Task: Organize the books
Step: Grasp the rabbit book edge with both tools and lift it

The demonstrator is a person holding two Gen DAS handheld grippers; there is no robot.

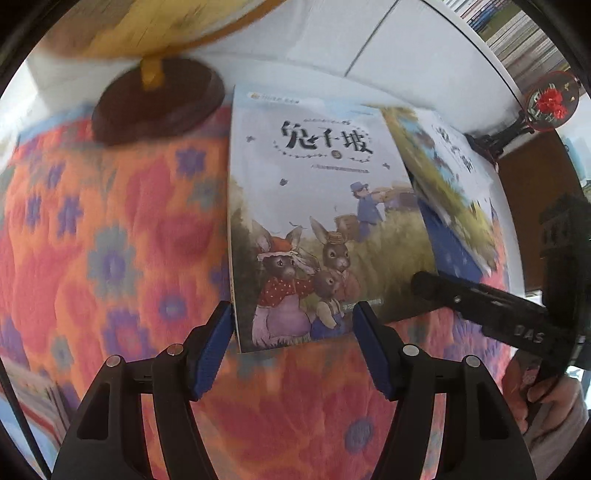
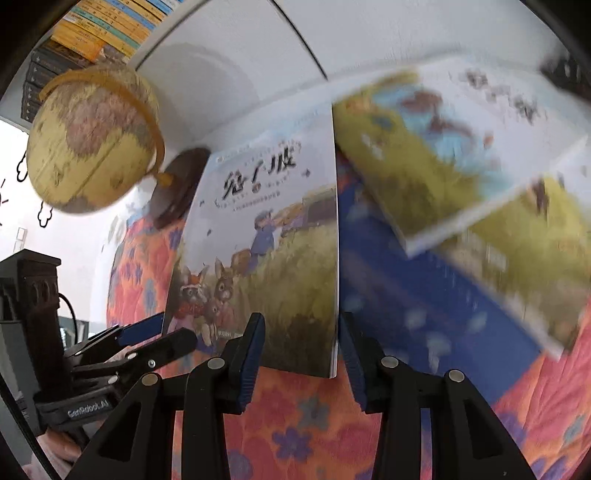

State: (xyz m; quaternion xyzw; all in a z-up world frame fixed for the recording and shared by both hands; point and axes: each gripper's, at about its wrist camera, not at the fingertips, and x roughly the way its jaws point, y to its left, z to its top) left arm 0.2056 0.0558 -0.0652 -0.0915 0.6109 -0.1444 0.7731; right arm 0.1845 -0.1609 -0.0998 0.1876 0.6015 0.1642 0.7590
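A yellow antique-style globe on a round dark wooden base stands at the far edge of the bench's orange quilted cloth with blue flowers, just beside the thin glossy picture book with rabbits on its cover, which lies flat. Right of it, blurred books overlap on a blue book. The left tongs stand open over the rabbit book's near edge; the right tongs are open at its near right corner. Only the left view shows a round frame with red flowers; only the right view shows stacked yellow book spines.
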